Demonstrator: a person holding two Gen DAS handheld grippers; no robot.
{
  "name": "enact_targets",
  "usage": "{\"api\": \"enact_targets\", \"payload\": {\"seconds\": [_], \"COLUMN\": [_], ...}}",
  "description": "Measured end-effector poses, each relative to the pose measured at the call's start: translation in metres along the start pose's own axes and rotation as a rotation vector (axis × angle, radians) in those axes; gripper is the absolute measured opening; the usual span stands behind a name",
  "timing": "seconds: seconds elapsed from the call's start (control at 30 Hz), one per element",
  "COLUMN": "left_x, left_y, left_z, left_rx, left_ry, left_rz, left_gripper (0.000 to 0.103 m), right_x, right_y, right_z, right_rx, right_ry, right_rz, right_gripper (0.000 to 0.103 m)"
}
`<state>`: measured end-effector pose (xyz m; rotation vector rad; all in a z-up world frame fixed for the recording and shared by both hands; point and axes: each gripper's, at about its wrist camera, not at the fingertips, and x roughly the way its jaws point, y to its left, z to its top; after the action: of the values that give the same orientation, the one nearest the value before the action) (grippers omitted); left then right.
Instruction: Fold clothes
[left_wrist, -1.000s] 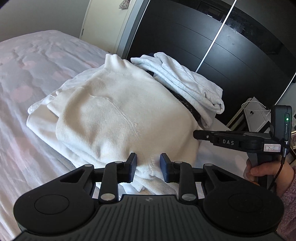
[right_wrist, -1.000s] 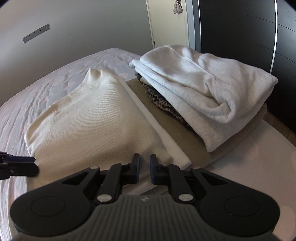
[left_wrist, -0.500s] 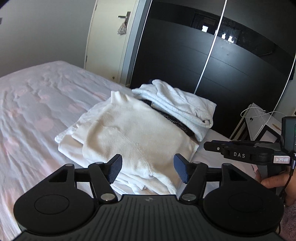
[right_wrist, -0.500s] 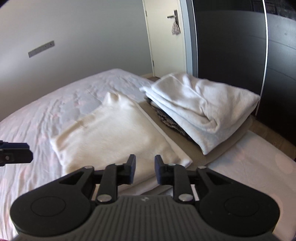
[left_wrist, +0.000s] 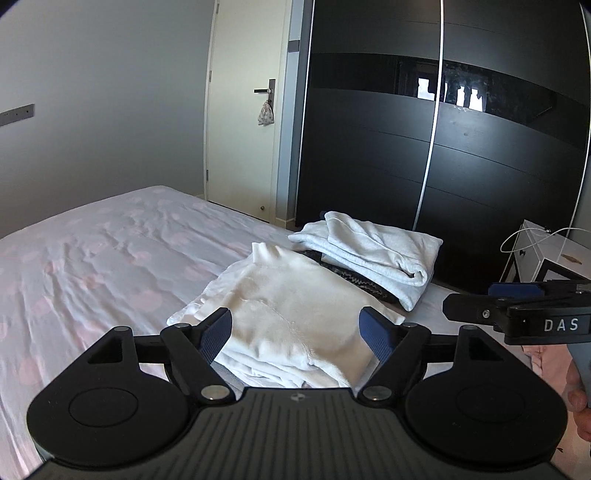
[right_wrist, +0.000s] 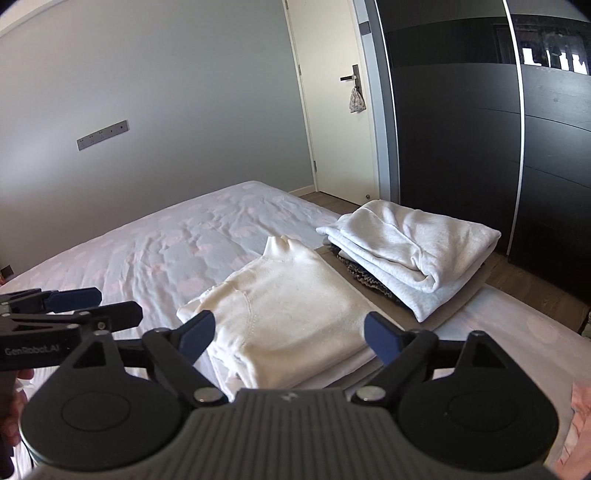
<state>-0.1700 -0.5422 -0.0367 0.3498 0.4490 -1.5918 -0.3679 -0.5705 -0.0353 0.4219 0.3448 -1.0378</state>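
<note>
The cream sweater (left_wrist: 295, 306) is lying folded flat on the near right part of the bed (left_wrist: 110, 258), collar pointing toward the far door, resting on top of other folded white cloth. Just to its right, a grey-white folded garment (left_wrist: 373, 254) is sitting on a dark patterned piece and a tan layer (right_wrist: 458, 295), close to the bed's right edge.

The left gripper (left_wrist: 295, 334) is hovering above the sweater's near end, its jaws opening wide and gripping nothing; the cloth only shows through the gap, apart from the blue pads (left_wrist: 218, 332). The right gripper (right_wrist: 288, 334) is doing the same over the sweater's near edge, jaws opening, released and empty. In the left wrist view the right gripper is poking in from the right, with a hand (left_wrist: 578, 398) holding its handle.

Beyond the bed, a black wardrobe (left_wrist: 443, 147) is filling the right side, and a white door (right_wrist: 332, 110) is standing closed at the far wall with a small pouch (right_wrist: 356, 101) hanging from its handle.
</note>
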Motion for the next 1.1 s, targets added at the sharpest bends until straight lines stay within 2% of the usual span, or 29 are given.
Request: {"api": "enact_targets", "payload": {"seconds": [0.2,0.3,0.47,0.7,0.8,1.1], "left_x": [-0.019,-0.029,-0.045,-0.066,-0.069,-0.07], "left_y": [0.008,0.008,0.008,-0.001,-0.007,-0.024], "left_z": [-0.012,-0.016,-0.023,-0.036,-0.04,-0.055], "left_rx": [-0.039,-0.025,-0.06,-0.041,-0.029,-0.037], "left_ry": [0.007,0.012,0.005,-0.049,-0.04,-0.013], "left_rz": [0.015,0.058,0.048,0.117,0.153,0.153], "left_gripper": [0.075,0.075,0.075,0.076,0.076,0.076], "right_x": [-0.026,-0.036,-0.045,-0.054,-0.059,-0.068], "right_y": [0.023,0.036,0.049,0.054,0.053,0.046], "right_z": [-0.015,-0.025,-0.04,-0.055,-0.058,-0.072], "right_rx": [-0.001,-0.017,-0.036,-0.057,-0.06,-0.072], "right_ry": [-0.009,-0.007,0.009,0.036,0.034,0.056], "right_rz": [-0.029,-0.035,-0.018,-0.01,-0.009,-0.012], "right_gripper": [0.097,0.098,0.098,0.098,0.098,0.098]}}
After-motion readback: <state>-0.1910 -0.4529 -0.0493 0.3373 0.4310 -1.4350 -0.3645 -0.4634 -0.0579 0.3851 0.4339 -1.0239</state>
